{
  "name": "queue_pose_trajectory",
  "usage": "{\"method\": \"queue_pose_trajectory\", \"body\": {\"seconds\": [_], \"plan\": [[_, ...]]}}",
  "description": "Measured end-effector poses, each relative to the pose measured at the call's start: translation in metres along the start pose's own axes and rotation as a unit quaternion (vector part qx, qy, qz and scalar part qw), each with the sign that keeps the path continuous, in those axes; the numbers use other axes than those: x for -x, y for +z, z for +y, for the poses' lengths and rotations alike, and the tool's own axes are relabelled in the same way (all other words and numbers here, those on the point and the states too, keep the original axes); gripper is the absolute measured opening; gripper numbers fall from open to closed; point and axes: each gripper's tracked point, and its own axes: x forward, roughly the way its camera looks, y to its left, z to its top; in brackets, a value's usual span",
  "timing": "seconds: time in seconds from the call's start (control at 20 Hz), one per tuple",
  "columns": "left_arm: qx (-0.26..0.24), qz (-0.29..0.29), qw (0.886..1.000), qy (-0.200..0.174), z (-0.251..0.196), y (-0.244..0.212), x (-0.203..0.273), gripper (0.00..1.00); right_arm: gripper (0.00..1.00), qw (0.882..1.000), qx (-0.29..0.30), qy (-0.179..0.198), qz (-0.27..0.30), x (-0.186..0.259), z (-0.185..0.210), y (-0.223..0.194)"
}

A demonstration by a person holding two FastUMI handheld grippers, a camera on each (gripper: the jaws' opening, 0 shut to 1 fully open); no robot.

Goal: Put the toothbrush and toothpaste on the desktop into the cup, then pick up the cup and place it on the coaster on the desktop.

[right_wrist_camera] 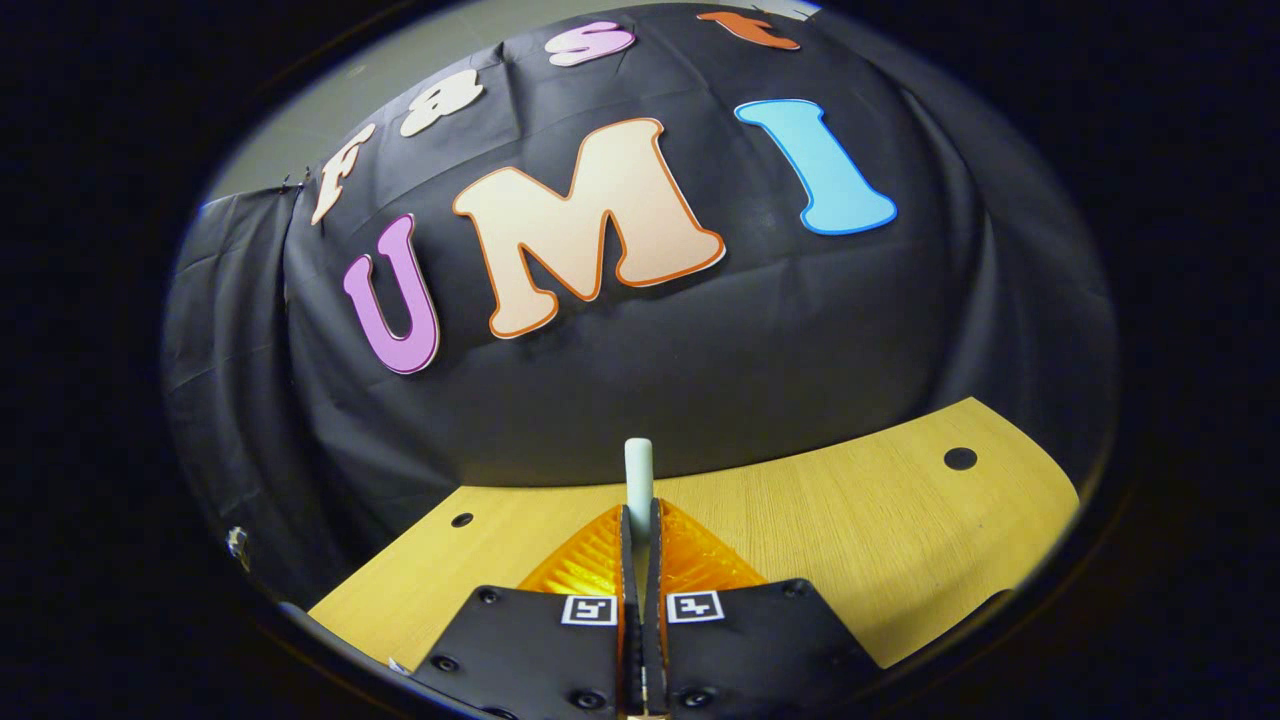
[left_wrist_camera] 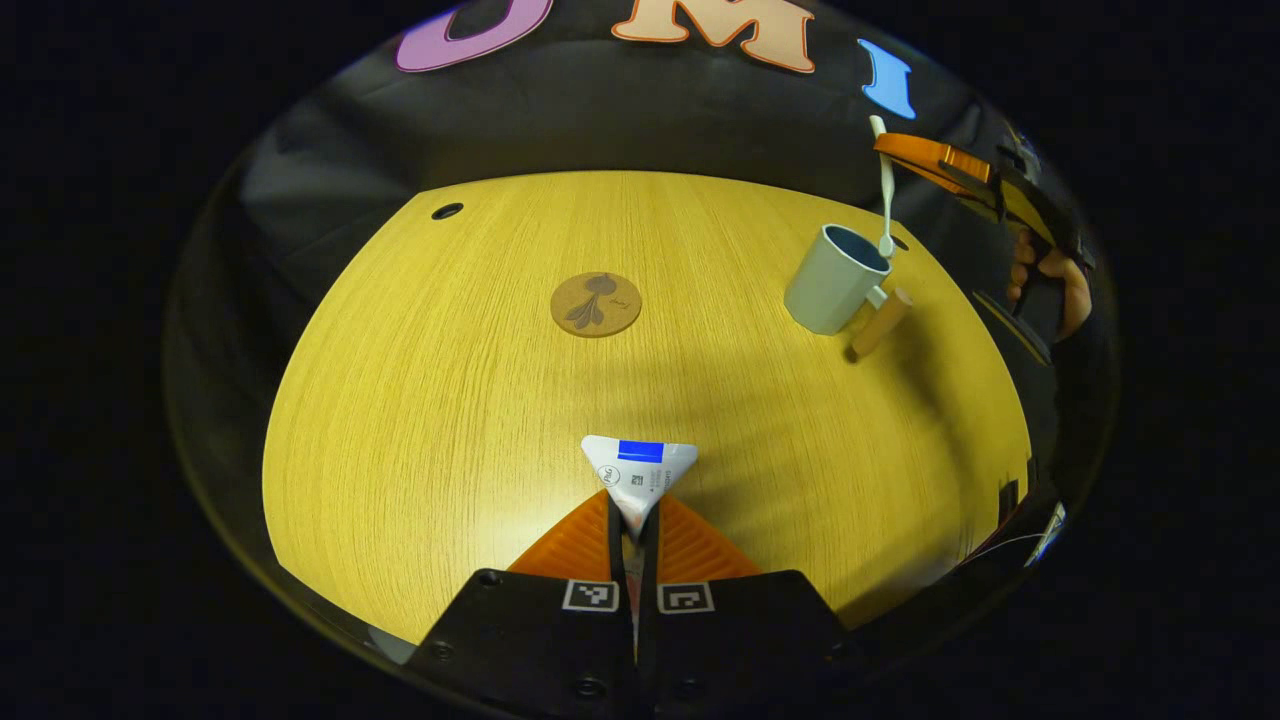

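The left gripper view looks from the near edge of the desk (left_wrist_camera: 450,420), angled down across the top toward the far wall, with the cup (left_wrist_camera: 835,278) far right. The right gripper view sits close over the far edge, facing the wall nearly level. Both share the desk's far edge and the wall.

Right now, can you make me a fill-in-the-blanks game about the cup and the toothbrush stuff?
1. The left gripper is shut on the ____.
2. The toothbrush hangs with its lower end just inside the ____.
3. The cup has a wooden ____.
4. The coaster on the desk has ____ on it.

Missing words: toothpaste; cup; handle; nothing
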Motion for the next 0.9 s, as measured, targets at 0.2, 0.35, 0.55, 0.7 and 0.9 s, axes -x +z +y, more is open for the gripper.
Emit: {"method": "queue_pose_trajectory", "body": {"seconds": [0.2, 0.35, 0.55, 0.7, 0.9], "plan": [[0.001, -0.012, 1.000, 0.002, 0.000, 0.005, 0.000, 0.00, 0.05, 0.999, 0.019, -0.005, 0.029, -0.011, -0.004, -0.029], [-0.003, -0.022, 1.000, 0.000, -0.001, 0.010, -0.002, 0.00, 0.05, 0.998, 0.023, -0.019, 0.051, -0.012, -0.013, -0.050], [-0.019, -0.031, 0.999, -0.006, -0.002, 0.017, -0.004, 0.00, 0.09, 0.996, 0.016, -0.027, 0.089, -0.007, -0.020, -0.074], [-0.025, -0.037, 0.999, -0.014, -0.004, 0.022, -0.004, 0.00, 0.05, 0.993, 0.005, -0.019, 0.115, 0.002, -0.019, -0.089], [-0.032, -0.061, 0.997, -0.030, -0.012, 0.036, -0.009, 0.00, 0.52, 0.993, -0.003, -0.006, 0.118, 0.031, -0.016, -0.094]]}}
